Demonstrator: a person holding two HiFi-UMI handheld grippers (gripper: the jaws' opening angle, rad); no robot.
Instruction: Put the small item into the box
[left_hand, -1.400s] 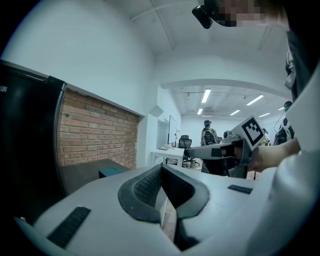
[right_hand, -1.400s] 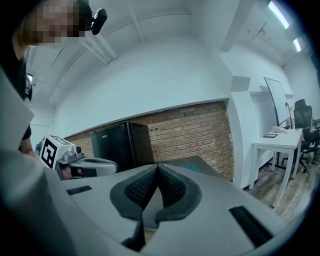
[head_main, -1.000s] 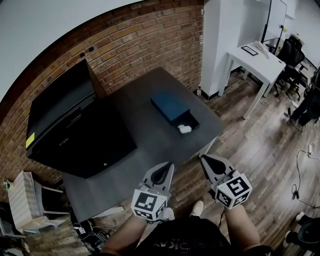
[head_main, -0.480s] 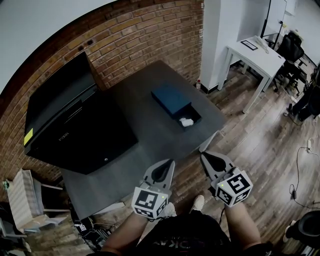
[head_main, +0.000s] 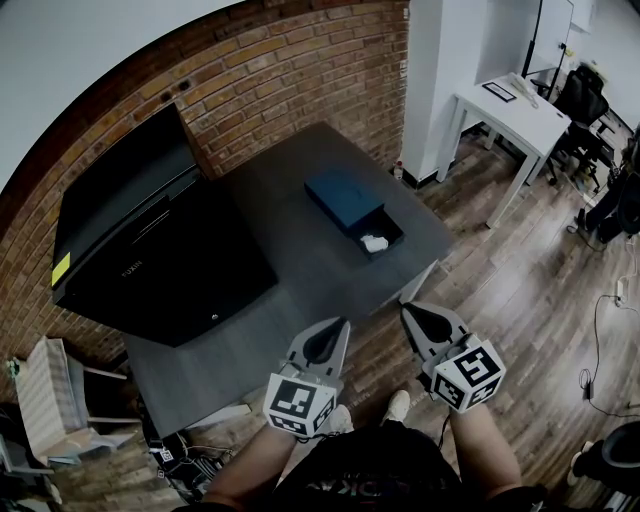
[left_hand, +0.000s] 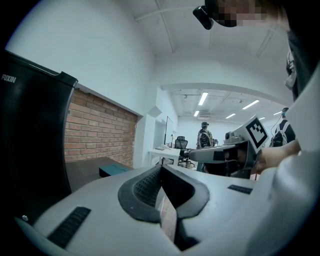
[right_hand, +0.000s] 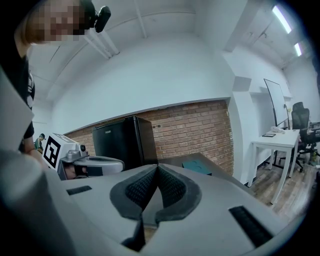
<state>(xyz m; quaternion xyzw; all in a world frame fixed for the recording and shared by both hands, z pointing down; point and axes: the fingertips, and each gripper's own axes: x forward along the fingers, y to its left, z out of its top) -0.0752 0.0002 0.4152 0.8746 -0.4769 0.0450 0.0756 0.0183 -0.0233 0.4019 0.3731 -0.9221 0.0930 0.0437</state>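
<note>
Hardly anything has moved over the last second. Both grippers hang where they were, and only our head has tipped a little, so the counter sits slightly higher in the head view.

Nearest us is the wood floor (head_main: 520, 300), with our shoes (head_main: 398, 407) on it. Ahead stands the dark grey counter (head_main: 290, 280). A big black cabinet (head_main: 150, 250) covers its left side; we cannot tell whether it stands on the counter or beside it. Toward the far right of the counter lies the dark blue box (head_main: 343, 198), its tray pulled out at the near right end. The small white item (head_main: 374, 243) lies inside that tray. Behind the counter runs a brick wall (head_main: 300, 80). At the far right stands a white desk (head_main: 505, 115), with office chairs (head_main: 583, 100) beyond it.

We hold the left gripper (head_main: 338, 328) and the right gripper (head_main: 408, 314) side by side, short of the counter's near edge and well apart from the box. The left fingers (left_hand: 145, 189) are closed, tips meeting, with nothing between them. The right fingers (right_hand: 140, 190) are likewise pressed together and empty.
</note>
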